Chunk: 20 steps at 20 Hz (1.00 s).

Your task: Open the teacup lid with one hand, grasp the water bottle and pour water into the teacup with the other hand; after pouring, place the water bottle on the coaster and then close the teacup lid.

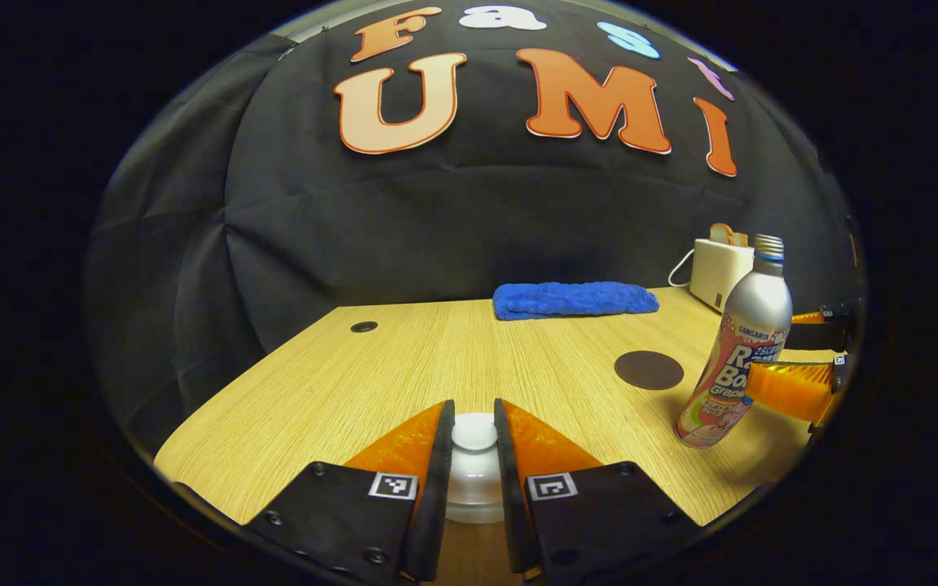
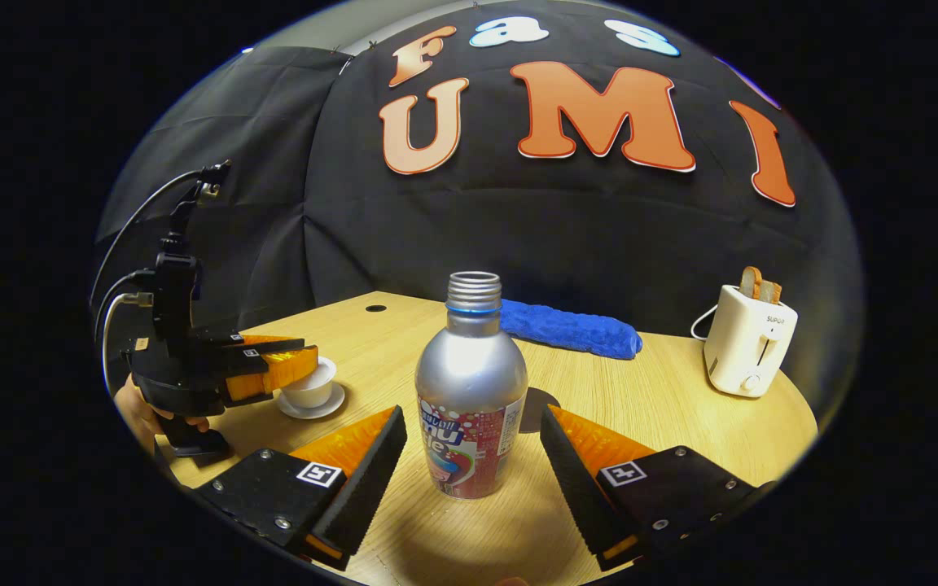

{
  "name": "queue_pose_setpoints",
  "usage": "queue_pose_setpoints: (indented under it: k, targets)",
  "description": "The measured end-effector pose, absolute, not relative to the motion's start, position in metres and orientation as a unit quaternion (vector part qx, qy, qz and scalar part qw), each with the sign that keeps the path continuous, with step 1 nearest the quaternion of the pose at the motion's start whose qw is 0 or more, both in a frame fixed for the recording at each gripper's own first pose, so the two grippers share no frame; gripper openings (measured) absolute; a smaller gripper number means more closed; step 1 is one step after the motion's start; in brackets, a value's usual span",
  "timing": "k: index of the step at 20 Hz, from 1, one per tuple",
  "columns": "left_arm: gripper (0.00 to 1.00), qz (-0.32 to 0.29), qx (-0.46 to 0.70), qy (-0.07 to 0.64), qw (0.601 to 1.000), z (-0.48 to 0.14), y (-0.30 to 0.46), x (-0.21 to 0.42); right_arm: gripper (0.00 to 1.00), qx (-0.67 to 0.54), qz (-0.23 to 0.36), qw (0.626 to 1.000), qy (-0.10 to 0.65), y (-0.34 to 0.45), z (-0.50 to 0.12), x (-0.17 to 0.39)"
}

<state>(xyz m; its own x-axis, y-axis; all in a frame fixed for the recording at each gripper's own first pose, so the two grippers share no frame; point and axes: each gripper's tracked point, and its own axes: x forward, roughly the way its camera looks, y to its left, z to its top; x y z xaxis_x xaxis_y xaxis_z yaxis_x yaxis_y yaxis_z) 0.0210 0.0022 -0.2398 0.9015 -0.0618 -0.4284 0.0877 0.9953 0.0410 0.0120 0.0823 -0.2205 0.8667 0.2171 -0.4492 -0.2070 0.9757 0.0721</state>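
A white teacup (image 2: 312,394) stands on its saucer (image 2: 316,409) at the table's left. Its lid (image 1: 474,480) rests on it. My left gripper (image 1: 474,425) is shut on the lid's round knob (image 1: 474,431); the right gripper view shows that gripper (image 2: 306,358) held by a hand. An uncapped silver water bottle (image 2: 471,391) stands upright between the fingers of my right gripper (image 2: 473,417), which is open with a gap on each side. The left gripper view shows the bottle (image 1: 736,350) with those fingers (image 1: 791,389) beside it. A dark round coaster (image 1: 648,369) lies just behind the bottle.
A rolled blue towel (image 1: 575,299) lies at the table's back edge. At the back right stands a white toaster (image 2: 750,342) with bread in it. A small cable hole (image 1: 364,326) sits at the back left of the wooden table (image 1: 453,358).
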Motion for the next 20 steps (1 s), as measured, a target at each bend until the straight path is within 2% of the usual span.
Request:
queue_pose_setpoints:
  k: [1,2,4,9,10,12,13,14,15,20]
  targets:
    - [0.35,-0.038,0.024,0.211,0.977,-0.239,0.001,0.023,1.0,0.011,0.11,0.965,0.237,0.082,-0.223,0.012]
    - [0.3,-0.037,0.019,0.208,0.977,-0.238,0.0,0.023,0.99,0.012,0.11,0.964,0.24,0.084,-0.226,0.012]
    - [0.32,-0.037,0.01,0.203,0.978,-0.237,0.0,0.022,0.99,0.012,0.108,0.963,0.247,0.084,-0.23,0.014]
    - [0.27,-0.033,0.0,0.175,0.984,-0.216,0.004,0.024,0.98,0.021,0.105,0.955,0.276,0.084,-0.244,0.015]
    - [0.29,-0.031,-0.001,0.17,0.985,-0.212,0.006,0.024,0.96,0.026,0.106,0.953,0.282,0.085,-0.246,0.016]
    - [0.27,-0.027,0.002,0.162,0.986,-0.206,0.009,0.023,0.89,0.035,0.109,0.95,0.292,0.089,-0.248,0.016]
    - [0.29,-0.025,0.003,0.16,0.987,-0.201,0.011,0.023,0.8,0.035,0.108,0.949,0.295,0.089,-0.248,0.017]
    - [0.29,-0.024,0.002,0.157,0.987,-0.2,0.014,0.021,0.77,0.032,0.107,0.949,0.296,0.089,-0.247,0.017]
    - [0.29,-0.022,0.0,0.154,0.988,-0.197,0.016,0.02,0.79,0.027,0.109,0.949,0.296,0.089,-0.246,0.017]
    - [0.29,-0.006,-0.003,0.151,0.989,-0.193,0.036,0.013,0.78,-0.015,0.094,0.952,0.291,0.077,-0.236,0.029]
